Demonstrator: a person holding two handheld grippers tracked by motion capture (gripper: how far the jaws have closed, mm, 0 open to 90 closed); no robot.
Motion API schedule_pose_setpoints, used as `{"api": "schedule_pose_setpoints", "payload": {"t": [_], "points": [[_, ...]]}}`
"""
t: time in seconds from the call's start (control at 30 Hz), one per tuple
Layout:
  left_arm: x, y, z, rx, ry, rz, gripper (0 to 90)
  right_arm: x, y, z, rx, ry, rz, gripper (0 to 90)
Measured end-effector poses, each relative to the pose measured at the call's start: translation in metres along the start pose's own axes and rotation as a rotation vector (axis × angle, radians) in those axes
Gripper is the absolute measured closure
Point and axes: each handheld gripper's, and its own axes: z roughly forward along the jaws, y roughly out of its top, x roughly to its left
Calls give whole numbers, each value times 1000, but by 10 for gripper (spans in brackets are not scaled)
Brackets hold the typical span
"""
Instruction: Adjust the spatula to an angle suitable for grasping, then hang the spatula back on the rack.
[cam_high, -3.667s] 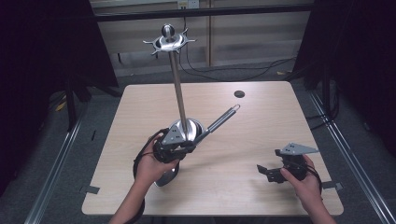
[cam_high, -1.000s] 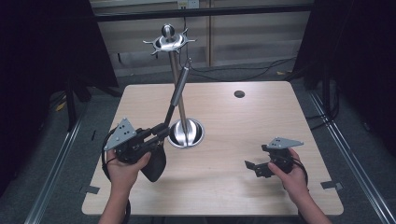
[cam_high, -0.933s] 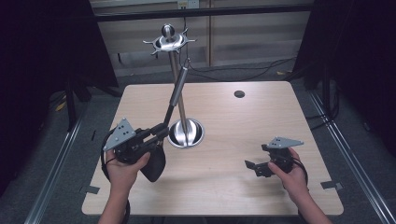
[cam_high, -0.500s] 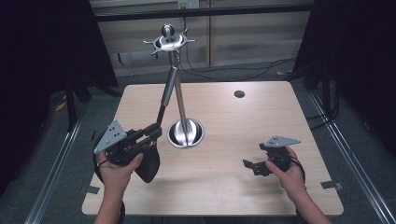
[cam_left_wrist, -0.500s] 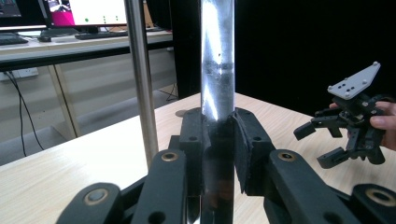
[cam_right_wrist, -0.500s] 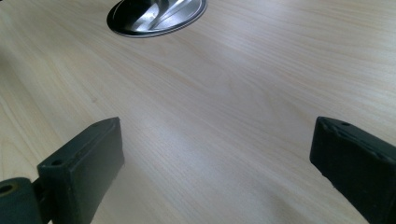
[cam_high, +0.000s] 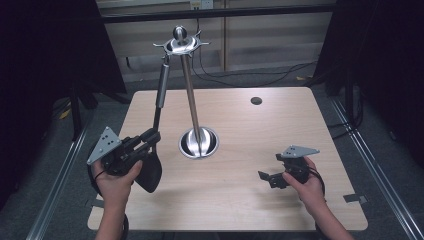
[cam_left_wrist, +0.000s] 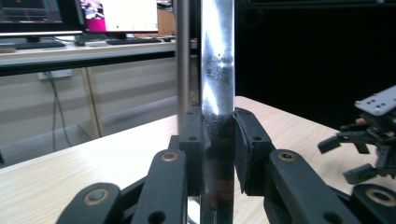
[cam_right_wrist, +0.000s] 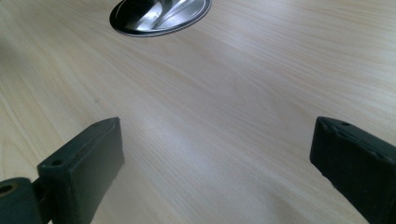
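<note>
One utensil (cam_high: 161, 95) hung on stand (cam_high: 191, 95) hook, handle gripped by left gripper (cam_high: 148, 138), release pending. Right gripper (cam_high: 267, 176) wide open, empty, idle above table (cam_high: 250, 130).

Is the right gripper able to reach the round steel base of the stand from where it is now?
Probably yes: bare wooden table lies between the open right gripper and the round steel base, with nothing in the way.

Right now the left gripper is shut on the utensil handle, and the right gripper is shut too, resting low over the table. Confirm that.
Not quite. The right gripper is open: the right gripper view shows its jaws wide apart over bare table. The left gripper is indeed shut on the utensil handle.
</note>
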Motion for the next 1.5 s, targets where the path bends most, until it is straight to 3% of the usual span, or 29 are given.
{"api": "schedule_pose_setpoints", "payload": {"t": [0.27,0.43,0.57,0.83,1.5], "points": [[6,-1,-2,-6,29,-17,754,1,0,2,4,7,-7,27],[8,-4,3,2,17,-44,754,1,0,1,-1,4,-9,27],[9,-6,7,13,15,-28,754,0,0,0,1,2,-2,27],[8,-13,18,5,-13,-67,753,-1,0,-1,-2,-4,1,27],[9,-22,56,16,-34,-66,751,-5,-1,-4,-4,-12,16,27]]}}
